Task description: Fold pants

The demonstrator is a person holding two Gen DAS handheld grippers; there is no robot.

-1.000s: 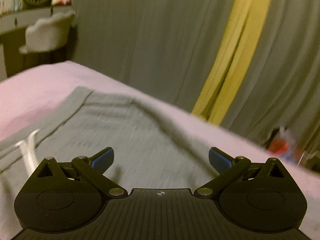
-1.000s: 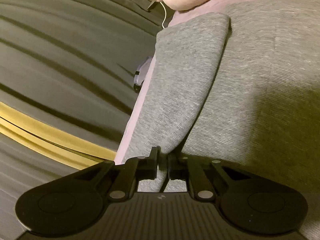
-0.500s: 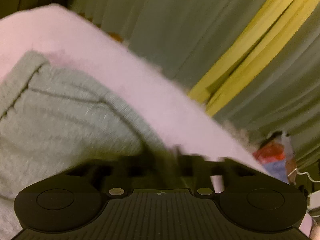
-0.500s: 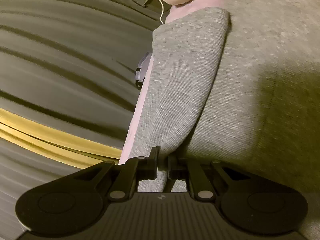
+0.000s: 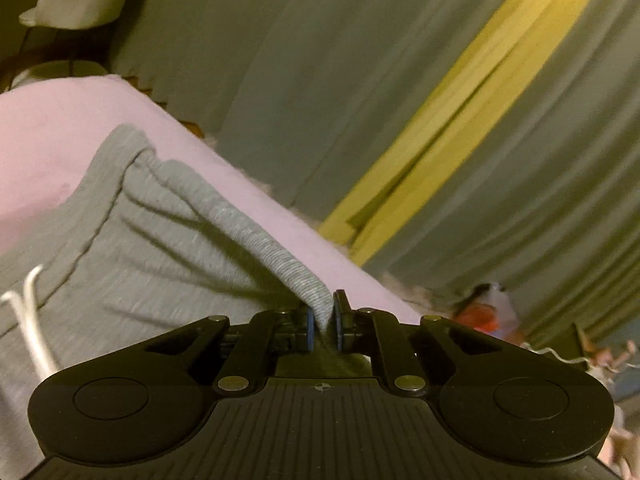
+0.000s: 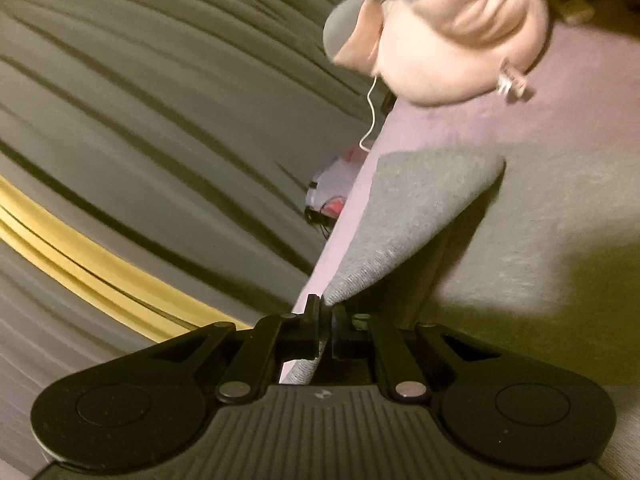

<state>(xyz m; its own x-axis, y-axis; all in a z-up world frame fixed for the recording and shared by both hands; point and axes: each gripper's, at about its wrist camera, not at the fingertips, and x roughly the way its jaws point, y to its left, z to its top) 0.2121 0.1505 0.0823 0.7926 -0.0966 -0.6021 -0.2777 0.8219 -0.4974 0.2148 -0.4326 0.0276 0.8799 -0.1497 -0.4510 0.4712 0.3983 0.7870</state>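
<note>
Two grippers are each clamped on a pinch of the grey pants (image 5: 132,264), which lie on the pink bed (image 5: 48,128) in front of the jaws. From your left gripper (image 5: 321,322) a raised ridge of ribbed knit runs away from the jaws up and to the left, toward a far corner of the garment on the pink cover; tension creases fan out from the pinch across the flat cloth left of the jaws. A white drawcord (image 5: 34,320) lies on the cloth far to the left of the jaws. The blue-padded fingers (image 5: 309,326) stand nearly together with only the fold of fabric between them.

From your right gripper (image 6: 326,326) the held flap (image 6: 404,216) rises as a long wedge, narrow at the jaws and widening up and to the right, its far edge rounded over the rest of the pants (image 6: 560,216), which spread flat to the right of the jaws. The knit is fine, soft, slightly fuzzy. These jaws also stand close, gripping the flap's tip.

Both grippers are tilted, so the bed edge runs diagonally through each view. Beyond the jaws hang pleated grey-green curtains (image 5: 280,60) with a yellow stripe (image 5: 472,112). A peach pillow (image 6: 448,36) lies at the far end of the bed, above and right of the right jaws, with a thin white cable (image 6: 371,116) hanging beside it.
</note>
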